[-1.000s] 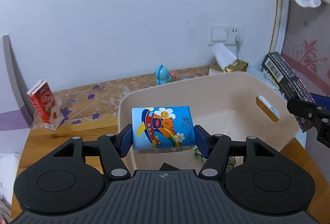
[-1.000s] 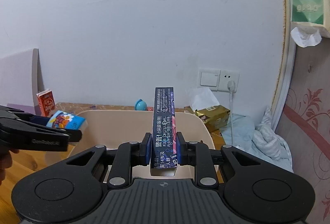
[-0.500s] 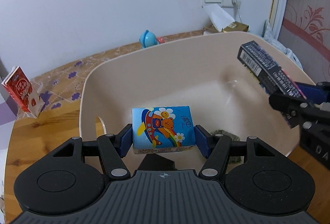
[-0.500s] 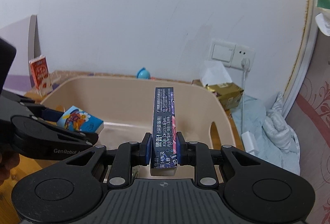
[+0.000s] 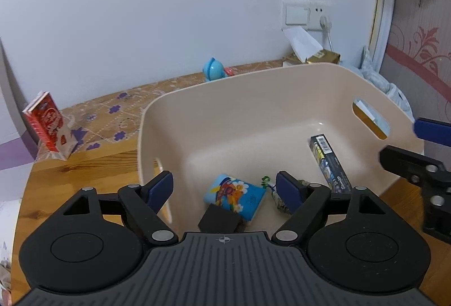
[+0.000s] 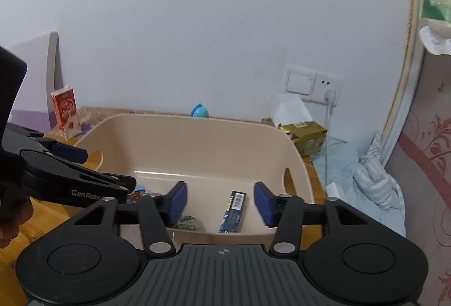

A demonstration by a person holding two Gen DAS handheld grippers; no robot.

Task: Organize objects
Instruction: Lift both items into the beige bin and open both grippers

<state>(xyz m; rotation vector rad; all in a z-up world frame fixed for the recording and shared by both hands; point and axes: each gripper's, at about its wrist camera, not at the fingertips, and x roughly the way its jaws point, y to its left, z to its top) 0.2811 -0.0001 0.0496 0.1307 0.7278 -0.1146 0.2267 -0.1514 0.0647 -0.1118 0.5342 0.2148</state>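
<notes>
Both packs have dropped out of the grippers since a moment ago and now lie on the floor of the beige bin [image 5: 197,120]. Off to the left, a red carton [image 5: 45,122] stands on the wooden surface [image 5: 84,165], well apart from the bin. Over the bin's near edge the left gripper [image 5: 224,187] hangs with its fingers spread wide, empty; below it the blue cartoon tissue pack [image 5: 235,196] rests tilted against a small black block [image 5: 220,220]. Further right, the long dark box [image 5: 328,165] lies flat near the handle-slot wall, and the right gripper [image 6: 220,200] is likewise spread and empty above it. Lifting both straight up before swinging aside should, I'd say, keep the fingers from clipping the rim.
</notes>
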